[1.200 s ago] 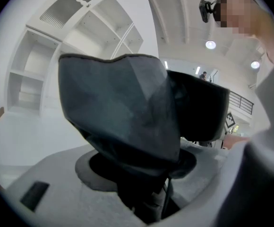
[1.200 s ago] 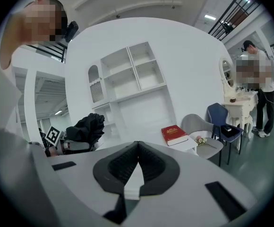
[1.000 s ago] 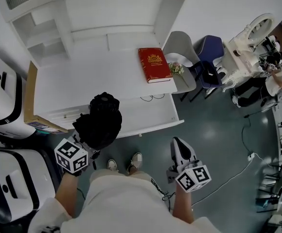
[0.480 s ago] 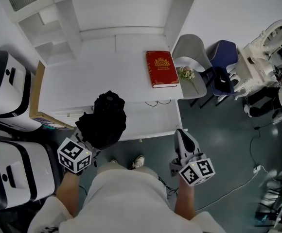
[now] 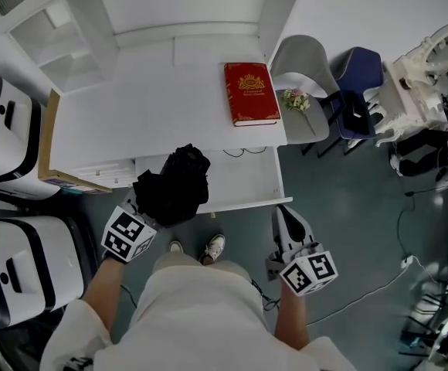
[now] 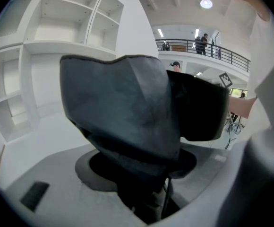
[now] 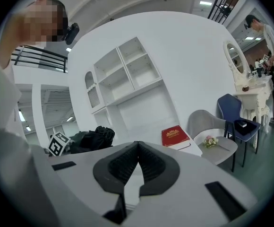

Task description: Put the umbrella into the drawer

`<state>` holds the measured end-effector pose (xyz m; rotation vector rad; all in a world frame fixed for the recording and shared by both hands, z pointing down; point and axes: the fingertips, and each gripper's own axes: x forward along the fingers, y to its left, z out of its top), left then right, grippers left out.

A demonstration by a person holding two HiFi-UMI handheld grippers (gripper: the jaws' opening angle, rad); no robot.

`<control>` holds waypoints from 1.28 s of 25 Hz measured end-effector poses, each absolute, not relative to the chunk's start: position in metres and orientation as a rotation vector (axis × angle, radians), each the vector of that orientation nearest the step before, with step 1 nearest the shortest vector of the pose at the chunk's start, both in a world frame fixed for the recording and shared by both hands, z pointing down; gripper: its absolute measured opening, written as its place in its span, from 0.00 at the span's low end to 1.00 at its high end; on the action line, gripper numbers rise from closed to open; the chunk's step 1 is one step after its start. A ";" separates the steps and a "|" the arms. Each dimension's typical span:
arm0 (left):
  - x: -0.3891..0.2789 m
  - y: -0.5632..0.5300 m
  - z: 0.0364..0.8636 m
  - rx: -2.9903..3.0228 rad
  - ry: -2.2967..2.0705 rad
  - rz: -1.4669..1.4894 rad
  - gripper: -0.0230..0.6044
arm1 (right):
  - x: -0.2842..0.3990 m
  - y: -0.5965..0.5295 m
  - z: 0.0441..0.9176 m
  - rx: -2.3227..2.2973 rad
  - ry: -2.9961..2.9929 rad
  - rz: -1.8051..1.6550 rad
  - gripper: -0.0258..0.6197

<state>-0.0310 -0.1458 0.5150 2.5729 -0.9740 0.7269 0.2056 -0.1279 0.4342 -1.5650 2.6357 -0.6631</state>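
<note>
Head view, left gripper (image 5: 145, 215): its jaws are standing partly apart and are gripping the black folded fabric umbrella (image 5: 172, 185) by its near end.
Left gripper view, umbrella: dark folds are filling the gap between the jaws and bulging out above them.
Umbrella's place: it is hanging over the left part of the open white drawer (image 5: 243, 178), in front of the white desk (image 5: 170, 107); I cannot tell whether it is touching the drawer floor.
Red hardcover book (image 5: 249, 93): is lying flat at the desk's right end, well apart from the umbrella.
Right gripper (image 5: 285, 219): is hovering just off the drawer's right front corner, touching nothing.
Right gripper view, jaws: the ribbed pads (image 7: 123, 164) are meeting at their tips, with nothing between them.
</note>
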 end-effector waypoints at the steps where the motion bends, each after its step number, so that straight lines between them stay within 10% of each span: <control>1: -0.027 -0.149 0.521 2.574 -0.965 0.749 0.46 | 0.208 -0.129 0.435 -1.562 2.637 -0.664 0.04; 32: 0.059 -0.202 0.704 2.466 -0.576 1.416 0.46 | 0.242 -0.134 0.477 -1.534 2.676 -0.804 0.04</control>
